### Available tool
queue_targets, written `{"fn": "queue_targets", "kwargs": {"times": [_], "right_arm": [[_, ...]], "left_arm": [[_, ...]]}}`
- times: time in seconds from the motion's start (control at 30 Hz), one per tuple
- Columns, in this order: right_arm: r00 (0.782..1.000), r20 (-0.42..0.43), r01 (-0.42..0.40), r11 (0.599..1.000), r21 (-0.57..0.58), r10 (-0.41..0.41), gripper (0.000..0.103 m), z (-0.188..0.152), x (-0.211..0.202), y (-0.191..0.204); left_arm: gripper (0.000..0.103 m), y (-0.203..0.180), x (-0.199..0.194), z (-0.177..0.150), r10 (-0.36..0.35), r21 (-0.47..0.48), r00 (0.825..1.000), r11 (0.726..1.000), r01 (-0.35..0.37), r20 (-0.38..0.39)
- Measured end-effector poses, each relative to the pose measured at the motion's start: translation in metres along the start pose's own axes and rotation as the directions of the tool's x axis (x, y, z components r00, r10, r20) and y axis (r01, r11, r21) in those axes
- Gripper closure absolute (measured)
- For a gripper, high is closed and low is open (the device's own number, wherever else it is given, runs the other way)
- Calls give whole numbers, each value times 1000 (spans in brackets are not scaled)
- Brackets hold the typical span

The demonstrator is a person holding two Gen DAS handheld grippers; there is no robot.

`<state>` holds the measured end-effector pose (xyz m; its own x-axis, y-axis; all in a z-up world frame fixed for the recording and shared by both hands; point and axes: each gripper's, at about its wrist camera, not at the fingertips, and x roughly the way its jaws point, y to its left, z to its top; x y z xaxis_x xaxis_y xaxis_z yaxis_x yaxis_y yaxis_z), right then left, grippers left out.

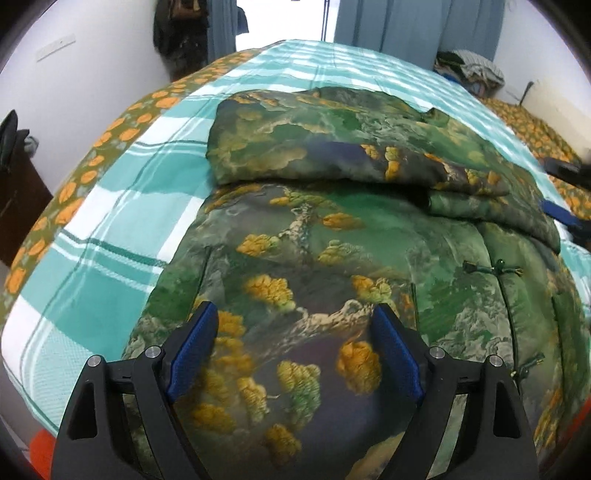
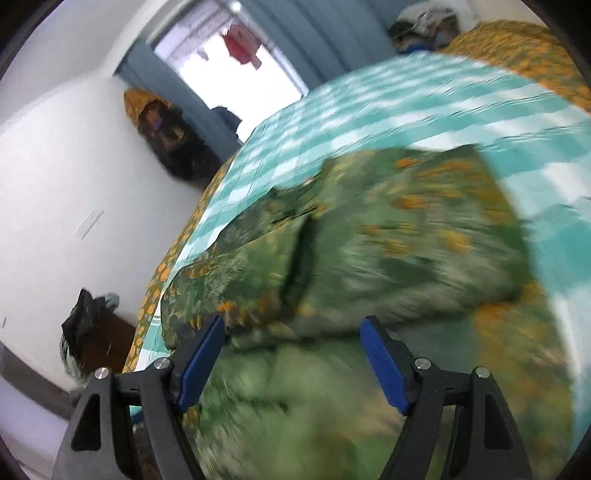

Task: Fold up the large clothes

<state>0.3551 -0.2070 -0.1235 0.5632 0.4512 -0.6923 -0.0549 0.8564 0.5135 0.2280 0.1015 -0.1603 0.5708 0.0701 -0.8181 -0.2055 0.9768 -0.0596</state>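
Observation:
A large padded garment with a green landscape print and yellow trees lies on the teal checked bedspread. Its far part is folded back over the rest, and a cord fastener shows on the right. My left gripper hovers open over the near part with nothing between its blue pads. At the right edge of the left wrist view, my right gripper shows beside the folded part. The right wrist view is blurred; there the right gripper stands open over the garment, holding nothing.
An orange floral sheet borders the bed on the left and right. A white wall and dark wooden furniture stand at the left. Grey-blue curtains and a bright window lie beyond, with a clothes pile at the far right.

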Motion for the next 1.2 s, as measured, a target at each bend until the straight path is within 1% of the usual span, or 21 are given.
{"fn": "queue_targets", "kwargs": {"times": [0.07, 0.1, 0.13, 0.17, 0.27, 0.3, 0.37, 0.4, 0.43, 0.47, 0.57, 0.63, 0.7, 0.8, 0.83, 0.9, 0.93, 1.0, 1.03, 1.1, 1.2], "right_arm": [[997, -72, 36, 999, 24, -34, 26, 8, 38, 3], [992, -102, 71, 997, 29, -68, 30, 10, 56, 3], [988, -111, 105, 994, 19, -102, 51, 12, 65, 5], [984, -105, 145, 989, -18, -146, 76, 15, 72, 10], [979, 35, 205, 970, -133, -202, 82, 29, 61, 30], [971, 82, 236, 959, -157, -226, 83, 34, 56, 33], [965, 69, 263, 950, -168, -254, 80, 39, 60, 28], [962, 11, 269, 947, -176, -272, 74, 37, 69, 22], [958, -28, 274, 943, -189, -284, 58, 34, 74, 17], [955, -42, 280, 937, -210, -294, 56, 28, 74, 14], [961, 67, 276, 919, -281, -268, 56, 22, 49, 23], [975, 109, 220, 924, -312, -195, 56, 28, 36, 32], [986, 99, 160, 922, -353, -133, 56, 36, 42, 46], [995, 15, 98, 906, -412, -101, 56, 40, 79, 61], [993, -24, 94, 904, -418, -114, 56, 37, 94, 60], [975, -130, 111, 902, -416, -180, 57, 28, 134, 50], [966, -155, 126, 902, -412, -205, 57, 22, 147, 41], [973, -128, 123, 906, -405, -190, 57, 16, 149, 35], [974, -124, 126, 905, -407, -192, 57, 15, 148, 36], [975, -113, 128, 900, -417, -191, 57, 11, 149, 35], [979, -101, 123, 903, -411, -179, 57, 6, 146, 29]], "left_arm": [[16, -3, -3, -3, 3, 21, 1000, 1000, -3, 7], [16, -3, -3, -4, 5, 32, 1000, 999, -5, 9], [16, -6, -4, -5, 9, 51, 1000, 999, -10, 11], [16, -4, -5, -5, 10, 60, 1000, 998, -10, 12], [16, -4, -11, -5, -2, 68, 1000, 998, 1, 16], [16, -3, -13, -4, -11, 61, 1000, 998, 10, 12], [16, -3, -18, 3, -39, 42, 999, 998, 39, -3], [16, -4, -21, 10, -55, 38, 998, 998, 56, -7], [16, -6, -29, 23, -80, 36, 997, 996, 80, 0], [16, -7, -35, 31, -96, 36, 995, 995, 96, 14], [10, -9, -48, 75, -139, 21, 988, 990, 137, 73], [10, -10, -36, 113, -155, -6, 985, 988, 156, 72], [10, -11, -14, 139, -153, -19, 986, 988, 154, 66], [17, -21, 41, 170, -68, 4, 997, 998, 68, 39], [21, -22, 60, 174, -43, 16, 999, 999, 42, 29], [25, -20, 91, 170, -5, 25, 1000, 1000, 5, -2], [26, -18, 109, 164, 4, 24, 1000, 1000, -3, -31], [26, -15, 134, 149, 4, 42, 998, 999, -1, -62], [26, -15, 140, 139, 3, 68, 999, 998, 0, -38], [26, -16, 139, 134, 7, 75, 1000, 997, -6, -10], [26, -18, 133, 135, 15, 77, 1000, 997, -14, -12]]}}
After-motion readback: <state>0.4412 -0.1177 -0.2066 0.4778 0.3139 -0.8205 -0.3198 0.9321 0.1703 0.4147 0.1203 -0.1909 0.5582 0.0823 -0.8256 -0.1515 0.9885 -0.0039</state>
